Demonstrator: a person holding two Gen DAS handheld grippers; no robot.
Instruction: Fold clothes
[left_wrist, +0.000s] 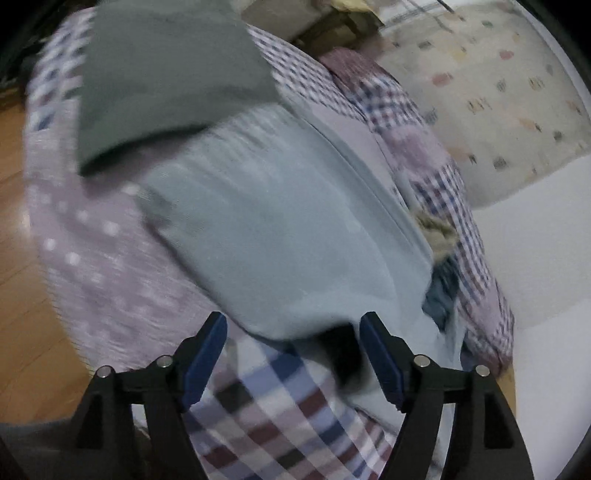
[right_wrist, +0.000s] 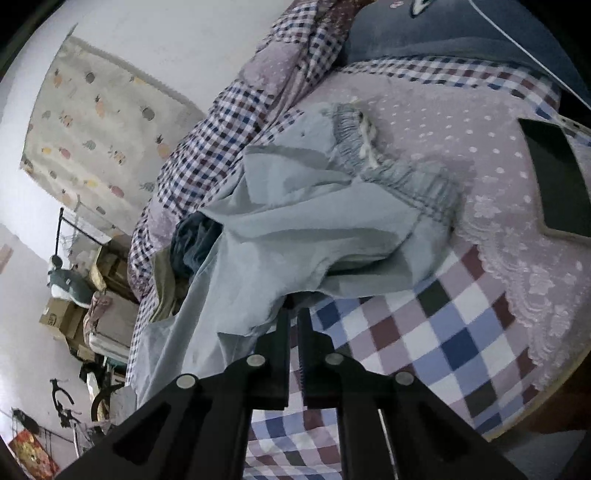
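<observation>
Pale blue cotton trousers with a gathered elastic waistband (right_wrist: 332, 221) lie crumpled in the middle of the frame, on the lilac dotted and checked bedcover (right_wrist: 461, 325).
Right gripper (right_wrist: 293, 314) is clenched on a lower edge of the trousers; left gripper (left_wrist: 293, 325) stands released, empty, just above the same cloth (left_wrist: 280, 229). I judge the step as spreading before the first fold. Next move needs the left fingers to take a second edge and pull flat. Waistband points to the upper right in the right view; long axis runs from there to the lower left.
</observation>
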